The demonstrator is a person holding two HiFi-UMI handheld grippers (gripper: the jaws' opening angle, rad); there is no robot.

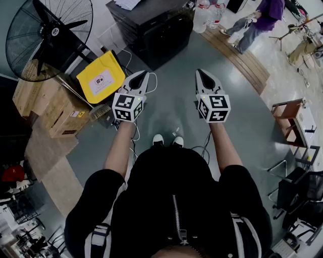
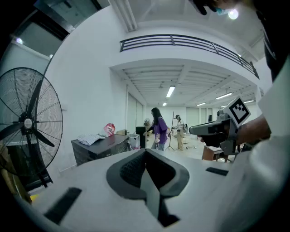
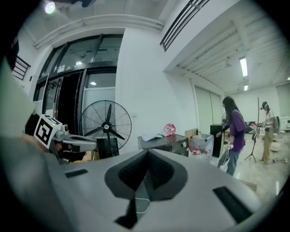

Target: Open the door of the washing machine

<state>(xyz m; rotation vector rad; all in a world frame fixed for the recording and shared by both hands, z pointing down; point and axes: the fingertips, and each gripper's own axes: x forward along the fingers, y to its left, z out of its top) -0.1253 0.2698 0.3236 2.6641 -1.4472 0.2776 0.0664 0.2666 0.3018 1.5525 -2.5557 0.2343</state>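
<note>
A dark grey box-shaped appliance (image 1: 151,30) stands ahead of me on the grey floor; its front with a knob shows in the right gripper view (image 3: 165,144), and cloth lies on its top (image 2: 93,138). No door shows from here. My left gripper (image 1: 139,75) and right gripper (image 1: 201,73) are held side by side in the air, well short of the appliance and pointing towards it. The left gripper (image 2: 145,152) has its tips together with nothing between them. The right gripper (image 3: 146,153) is shut and empty too.
A big black floor fan (image 1: 48,35) stands at the left, with a yellow bag (image 1: 100,76) and wooden crates (image 1: 48,108) beside it. Water bottles (image 1: 207,12) sit right of the appliance. A person in purple (image 1: 257,22) stands beyond a wooden strip (image 1: 242,58). Metal racks (image 1: 295,121) line the right.
</note>
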